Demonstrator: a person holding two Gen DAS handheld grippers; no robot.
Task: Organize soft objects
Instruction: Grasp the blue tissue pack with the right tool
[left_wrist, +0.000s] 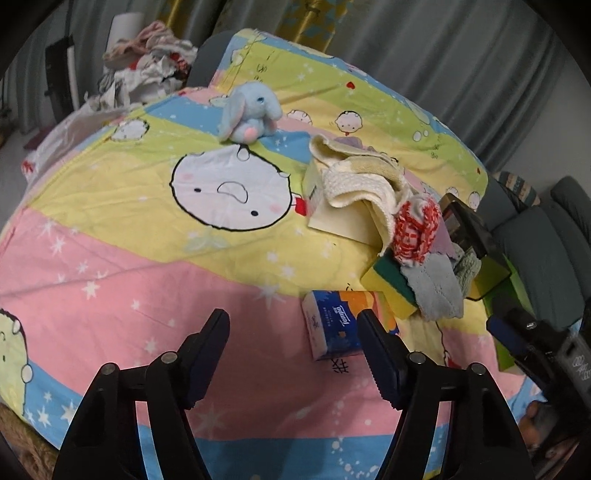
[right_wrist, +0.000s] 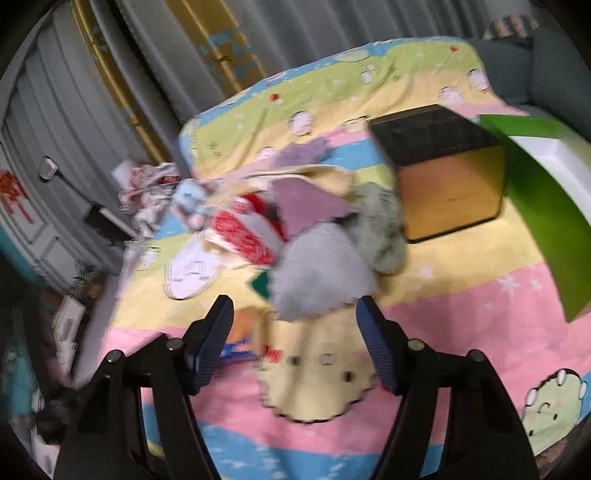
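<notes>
right claw (right_wrist: 295, 325) agape | grey cloth (right_wrist: 317, 273) just ahead (blurred)

Your left tongs (left_wrist: 291, 325) are matte black plastic, built from two angular, hollow-framed arms. Each arm carries two round silver pivot pins (left_wrist: 169, 357) near its upper joints. The fingertips wear dark navy pads (left_wrist: 384, 363) with a fine ribbed, saw-toothed inner face. Your right tongs (right_wrist: 295, 314) match: the same black arms, the same silver pins (right_wrist: 415, 344), the same ribbed navy pads (right_wrist: 380, 354), though motion blur softens the detail. In the left wrist view, to the right of your left tongs, the other tool's body shows as a black block (left_wrist: 546, 350) with a navy pad, a small silver screw and faint white printed markings.
</notes>
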